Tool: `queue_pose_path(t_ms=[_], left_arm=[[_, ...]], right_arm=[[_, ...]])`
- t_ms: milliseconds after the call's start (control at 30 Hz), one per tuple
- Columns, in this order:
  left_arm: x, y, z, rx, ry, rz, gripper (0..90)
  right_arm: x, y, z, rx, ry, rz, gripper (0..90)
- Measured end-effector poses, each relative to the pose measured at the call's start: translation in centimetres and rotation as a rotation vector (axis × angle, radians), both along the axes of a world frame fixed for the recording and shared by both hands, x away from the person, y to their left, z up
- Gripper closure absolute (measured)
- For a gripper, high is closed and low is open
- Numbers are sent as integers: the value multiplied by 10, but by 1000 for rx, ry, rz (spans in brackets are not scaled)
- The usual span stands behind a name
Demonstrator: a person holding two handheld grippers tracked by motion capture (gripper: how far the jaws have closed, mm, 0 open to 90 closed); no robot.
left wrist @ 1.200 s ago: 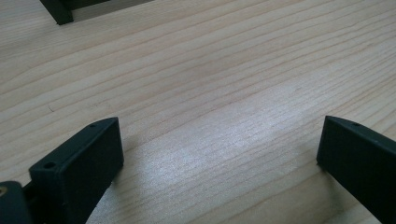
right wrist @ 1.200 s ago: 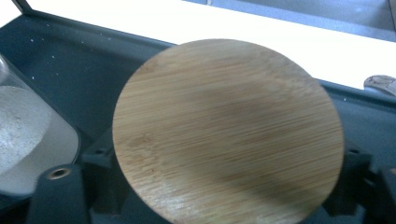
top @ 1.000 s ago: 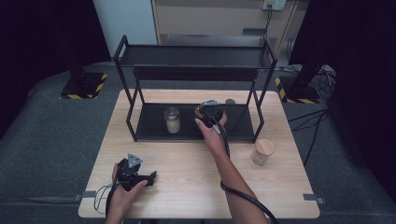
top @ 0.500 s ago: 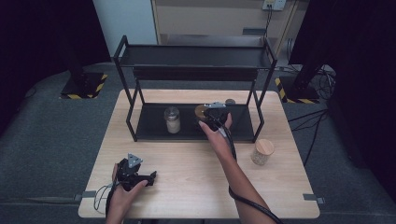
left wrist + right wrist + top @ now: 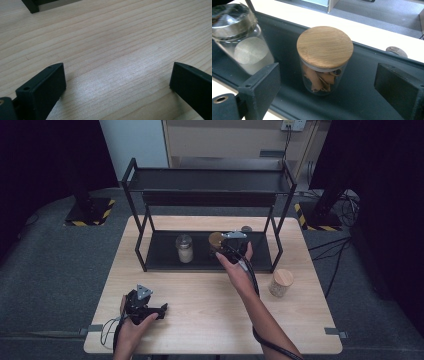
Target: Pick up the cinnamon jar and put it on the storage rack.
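Release, just done. Fingers of the right gripper (image 5: pixel 223 250) just opened and now standing apart, one on either side of the jar with the wooden lid (image 5: pixel 324 60) but clear of it, no pad pressing on the glass. Compared with a second ago, drawn back a little from the rack (image 5: pixel 210 180) toward the person and lifted slightly.

Left upright on the lower shelf (image 5: pixel 362 107), lid on, brown curled sticks inside. Just beside the glass-lidded jar (image 5: pixel 244 47) with the pale filling, not touching it. Reads as the placing finished for this jar: nothing more to do here but back out without knocking either one. Probably next in line: the third jar (image 5: pixel 280 282), also wood-topped, waiting on the bench (image 5: pixel 200 330) to the right of the rack. Small round knob (image 5: pixel 396 51) behind the shelf, too little of it visible to name.

Left gripper (image 5: pixel 159 309) unchanged, resting on the bench near the front edge, fingers wide apart over bare wood, nothing between them.

No label, brand or print to read on lids, glass or rack.
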State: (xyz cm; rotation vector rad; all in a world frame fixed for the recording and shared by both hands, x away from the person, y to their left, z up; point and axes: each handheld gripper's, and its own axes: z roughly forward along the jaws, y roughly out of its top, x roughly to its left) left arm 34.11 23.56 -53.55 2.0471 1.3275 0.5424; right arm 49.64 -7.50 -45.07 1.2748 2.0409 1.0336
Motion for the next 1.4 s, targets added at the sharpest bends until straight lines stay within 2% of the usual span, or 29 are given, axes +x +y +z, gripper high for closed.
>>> queue_pose_path(t_ms=[533, 767, 1067, 1400], left_arm=[[2, -1, 0, 0, -1, 6, 0], [2, 0, 0, 1, 0, 6, 0], [2, -1, 0, 1, 0, 6, 0], [2, -1, 0, 0, -1, 6, 0]], right_arm=[[-21, -20, 24, 27, 1, 34, 69], [-28, -25, 29, 8, 0, 43, 69], [-43, -33, 37, 9, -7, 63, 66], [-59, -50, 40, 9, 0, 63, 63]])
